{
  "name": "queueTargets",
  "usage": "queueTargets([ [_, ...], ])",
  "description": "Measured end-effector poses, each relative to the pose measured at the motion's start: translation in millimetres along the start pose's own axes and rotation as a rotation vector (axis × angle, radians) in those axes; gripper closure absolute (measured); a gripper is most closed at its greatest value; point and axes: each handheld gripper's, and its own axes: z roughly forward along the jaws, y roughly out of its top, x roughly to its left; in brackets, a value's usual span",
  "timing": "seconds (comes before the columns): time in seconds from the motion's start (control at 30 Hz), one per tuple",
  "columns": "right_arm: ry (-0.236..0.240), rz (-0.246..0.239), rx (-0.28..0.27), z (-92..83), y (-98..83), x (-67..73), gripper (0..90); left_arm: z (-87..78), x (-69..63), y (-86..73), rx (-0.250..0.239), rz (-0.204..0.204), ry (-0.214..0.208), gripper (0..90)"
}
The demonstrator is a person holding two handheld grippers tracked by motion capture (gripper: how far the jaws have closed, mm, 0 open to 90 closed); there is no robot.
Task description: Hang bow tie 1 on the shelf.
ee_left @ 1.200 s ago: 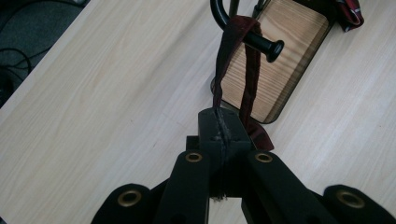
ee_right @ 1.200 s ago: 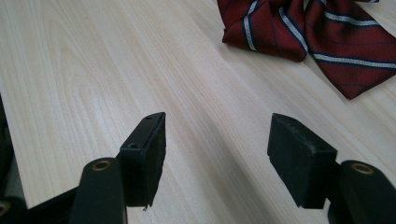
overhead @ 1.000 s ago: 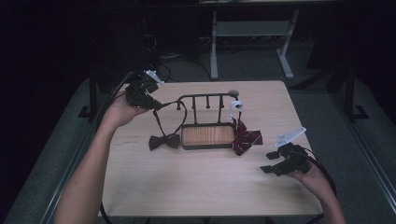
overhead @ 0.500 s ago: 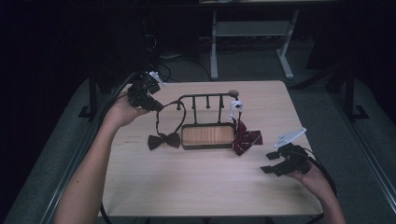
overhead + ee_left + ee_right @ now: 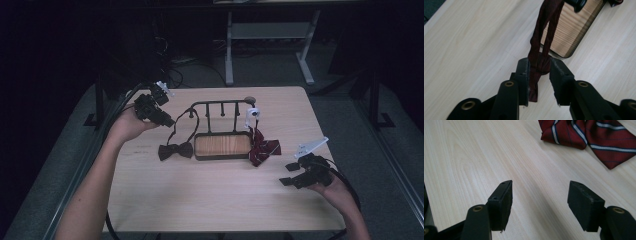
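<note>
Bow tie strap: a dark maroon band, looped, running in the left gripper view from the top centre of the frame down between the fingers of the left gripper. In the high view the strap is hanging from the left end of the rack, upper centre, and is trailing down to the dark bow tie lying on the desk just left of the wooden tray.

Left gripper: fingers have just been opening; the strap is lying between them, brushing the left one, but the pads are no longer pinching it. Released, as best the frames show.

Right gripper: at the lower right of the high view, fingers standing spread wide over bare desk, grasping nothing. A striped red tie is lying at the top right of its own view, well beyond the fingertips.

Step in hand, as a judgement: the strap looks hung on the rack and the left gripper is letting it go. The next move is calling for a clean pull-back up and to the left, without snagging the loop and dragging it off the rack.

Room: the desk's left edge is lying near the left hand; the lower half of the desk is offering wide open room; the rack, the tray and both ties are crowding the centre.
</note>
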Motion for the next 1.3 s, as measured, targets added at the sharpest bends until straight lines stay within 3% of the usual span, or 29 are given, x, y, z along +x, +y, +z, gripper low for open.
queueTargets([
  [0.77,-0.018,0.021,-0.003,-0.2,-3.6,-1.6,35.4,3.6,-1.0,-25.8,-0.022,-0.012,-0.020,63.2],
  [1.3,-0.019,0.025,-0.001,0.9,-3.8,-2.6,35.4,9.8,-6.4,-41.3,-0.016,0.005,-0.035,61.8],
])
